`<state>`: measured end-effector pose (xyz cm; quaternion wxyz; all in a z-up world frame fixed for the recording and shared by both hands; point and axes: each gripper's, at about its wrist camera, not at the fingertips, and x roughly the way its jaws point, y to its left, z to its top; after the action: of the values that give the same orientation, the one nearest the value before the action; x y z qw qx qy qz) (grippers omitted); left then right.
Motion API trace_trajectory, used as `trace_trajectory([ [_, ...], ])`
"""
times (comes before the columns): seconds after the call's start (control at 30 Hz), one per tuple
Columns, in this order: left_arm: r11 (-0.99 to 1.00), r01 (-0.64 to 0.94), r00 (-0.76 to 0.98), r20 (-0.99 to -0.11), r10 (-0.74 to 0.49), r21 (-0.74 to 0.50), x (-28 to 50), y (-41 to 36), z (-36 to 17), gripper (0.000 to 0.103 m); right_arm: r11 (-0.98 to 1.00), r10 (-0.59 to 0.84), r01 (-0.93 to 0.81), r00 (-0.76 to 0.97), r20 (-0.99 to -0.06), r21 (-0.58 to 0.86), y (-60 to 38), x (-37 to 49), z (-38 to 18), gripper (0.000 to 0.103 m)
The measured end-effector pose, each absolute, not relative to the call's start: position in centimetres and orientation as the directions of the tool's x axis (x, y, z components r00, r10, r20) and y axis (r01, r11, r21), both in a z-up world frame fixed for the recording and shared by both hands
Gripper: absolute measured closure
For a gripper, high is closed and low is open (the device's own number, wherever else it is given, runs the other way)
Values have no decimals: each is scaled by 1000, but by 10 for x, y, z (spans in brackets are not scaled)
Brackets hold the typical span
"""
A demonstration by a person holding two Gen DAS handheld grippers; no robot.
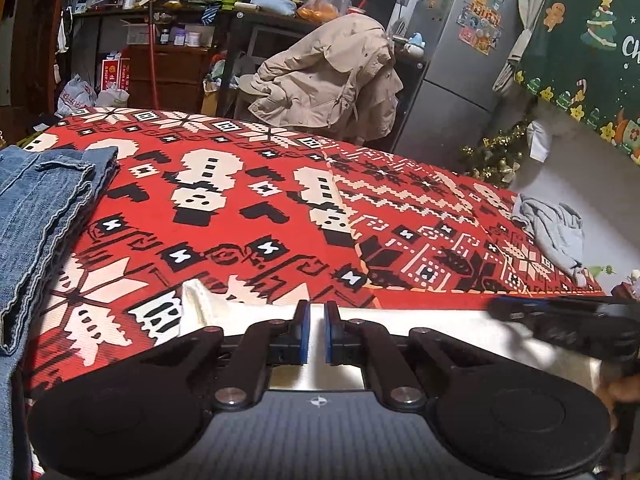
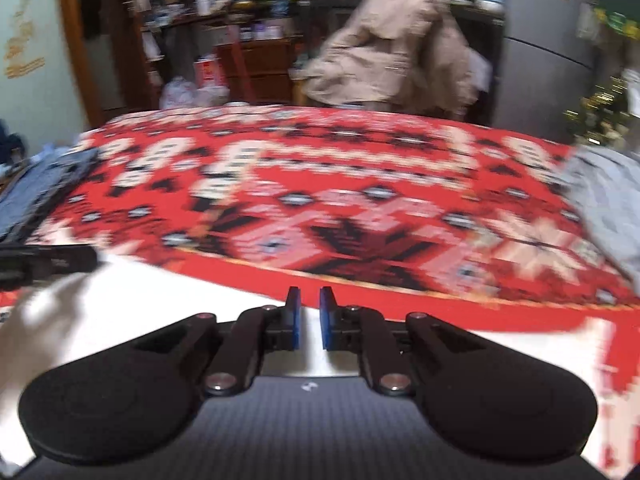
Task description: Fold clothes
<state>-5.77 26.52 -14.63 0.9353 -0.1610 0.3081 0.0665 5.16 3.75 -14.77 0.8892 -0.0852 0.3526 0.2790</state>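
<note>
We look forward along each pair of tongs, low and close over the near edge of the bench (image 1: pixel 280 216), facing the cluttered shelves beyond. Both views share the red cloth (image 2: pixel 320 200), the beige coat (image 1: pixel 328 80) and the fridge (image 1: pixel 452 80); the right view is blurred.

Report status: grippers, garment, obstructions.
Left hand-held gripper and right hand-held gripper: narrow gaps, over white garment, grip unclear. Folded jeans left, grey garment right. Nothing blocking.

Silver fridge (image 1: pixel 448 64), cluttered shelf (image 1: pixel 160 4), small tinselled tree (image 1: pixel 496 156)
</note>
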Motion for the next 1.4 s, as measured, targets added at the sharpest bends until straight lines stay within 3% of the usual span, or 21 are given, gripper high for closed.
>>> trace_trajectory([
  [0.23, 945, -220, 800, -600, 33, -240, -62, 263, -141, 97, 918, 290, -396, 677, -677, -2, -50, 76, -146, 94],
  [0.4, 943, -217, 800, -599, 25, -251, -67, 258, -134, 97, 941, 287, -334, 696, -658, 58, -86, 79, -136, 95],
  [0.5, 944, -204, 799, -602, 7, -260, -70, 252, -132, 97, 916, 373, -377, 670, -642, 139, -90, 67, -130, 93],
  [0.6, 954, -166, 789, -614, -24, -250, -71, 236, -135, 97, 878, 415, -467, 638, -649, 104, -73, 45, -134, 93],
  [1.0, 974, -147, 753, -658, -4, -175, -112, 218, -143, 93, 826, 405, -563, 632, -661, -31, -95, -21, -141, 95],
  [1.27, 972, -87, 772, -631, -73, -219, -97, 198, -133, 93, 803, 473, -596, 620, -627, 17, -83, -35, -122, 92],
  [1.4, 969, -84, 752, -653, -92, -233, -83, 188, -140, 93, 797, 464, -604, 593, -658, 17, -61, -23, -132, 92],
])
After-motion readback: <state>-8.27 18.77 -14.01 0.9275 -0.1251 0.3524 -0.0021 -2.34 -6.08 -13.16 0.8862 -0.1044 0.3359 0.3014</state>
